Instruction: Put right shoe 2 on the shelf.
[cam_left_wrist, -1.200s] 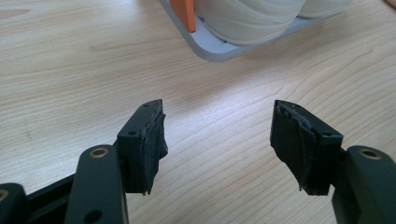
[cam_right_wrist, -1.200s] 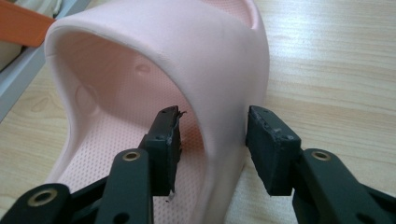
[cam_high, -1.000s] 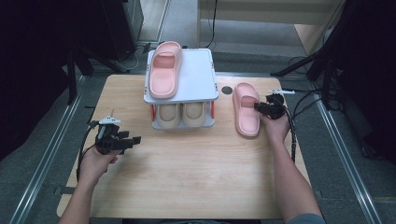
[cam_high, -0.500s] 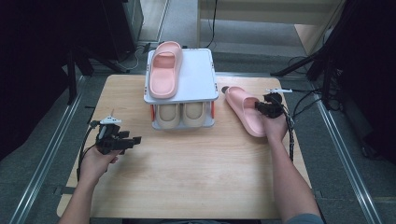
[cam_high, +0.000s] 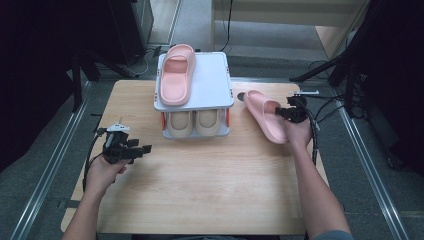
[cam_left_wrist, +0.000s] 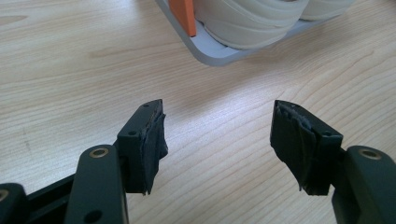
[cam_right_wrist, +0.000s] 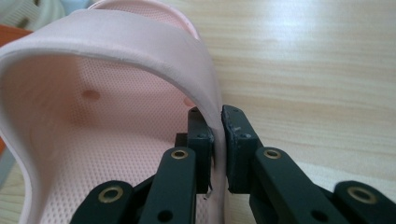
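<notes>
A pink slipper (cam_high: 265, 115) lies angled on the table right of a two-level shoe rack (cam_high: 210, 85), its toe toward the rack. My right gripper (cam_high: 284, 114) is shut on the side of its strap. In the right gripper view the jaws (cam_right_wrist: 218, 116) pinch the strap's thin wall (cam_right_wrist: 116, 56); they have just closed on it. A second pink slipper (cam_high: 176, 75) rests on the rack's top shelf. My left gripper (cam_high: 142, 150) hovers open near the table's left side, and in the left gripper view (cam_left_wrist: 219, 121) nothing is between its pads.
A beige pair of shoes (cam_high: 195, 122) fills the rack's lower shelf, seen close in the left gripper view (cam_left_wrist: 247, 18) behind an orange post (cam_left_wrist: 184, 14). A small dark round thing (cam_high: 241, 96) lies by the rack. Cables trail off the table's right edge.
The right-hand slipper has swung from straight to angled, toe toward the rack, with the right jaws closed on its strap. The left gripper has stayed still.
</notes>
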